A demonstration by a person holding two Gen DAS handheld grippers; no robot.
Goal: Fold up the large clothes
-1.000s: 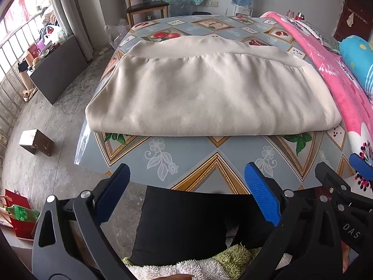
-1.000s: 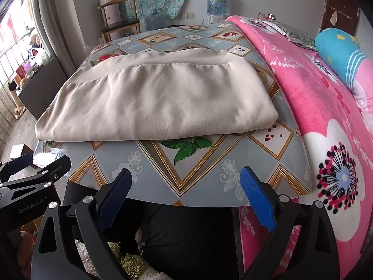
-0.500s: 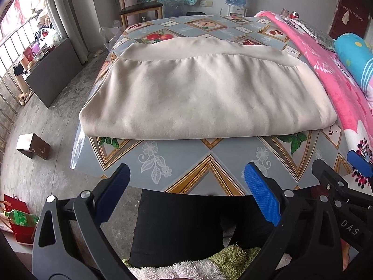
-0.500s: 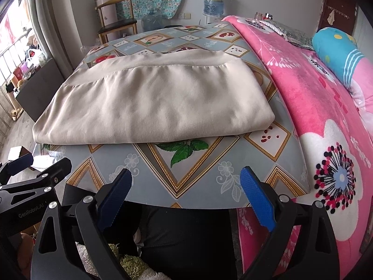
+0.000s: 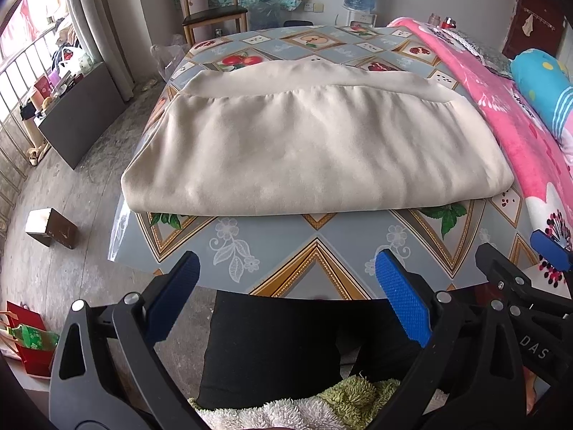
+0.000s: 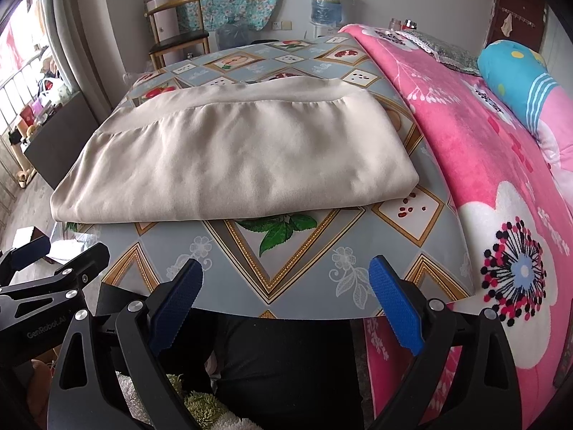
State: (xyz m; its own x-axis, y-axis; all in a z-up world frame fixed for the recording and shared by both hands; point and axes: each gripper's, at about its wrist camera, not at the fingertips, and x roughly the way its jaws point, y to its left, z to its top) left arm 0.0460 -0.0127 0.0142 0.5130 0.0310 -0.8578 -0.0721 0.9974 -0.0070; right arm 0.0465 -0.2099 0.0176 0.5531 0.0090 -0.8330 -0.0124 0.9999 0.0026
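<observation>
The folded beige fabric garment (image 5: 315, 147) lies flat on the table with the patterned grey-blue oilcloth (image 5: 315, 251), its underside layers hidden. Both claws hover near the table's front edge, apart from the cloth: the left claw (image 5: 286, 283) is released and empty, as is the right claw (image 6: 284, 285). Only the right wrist view shows most of the pink flowered blanket (image 6: 501, 186); only the left shows the small brown box (image 5: 52, 227) on the floor.

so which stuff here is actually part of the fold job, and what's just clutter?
Job:
- beige garment, folded flat on the patterned tablecloth
- left gripper, open, empty
- right gripper, open, empty

Lying about:
- pink blanket
- blue pillow
- wooden chair
- water bottle
- small box on the floor
</observation>
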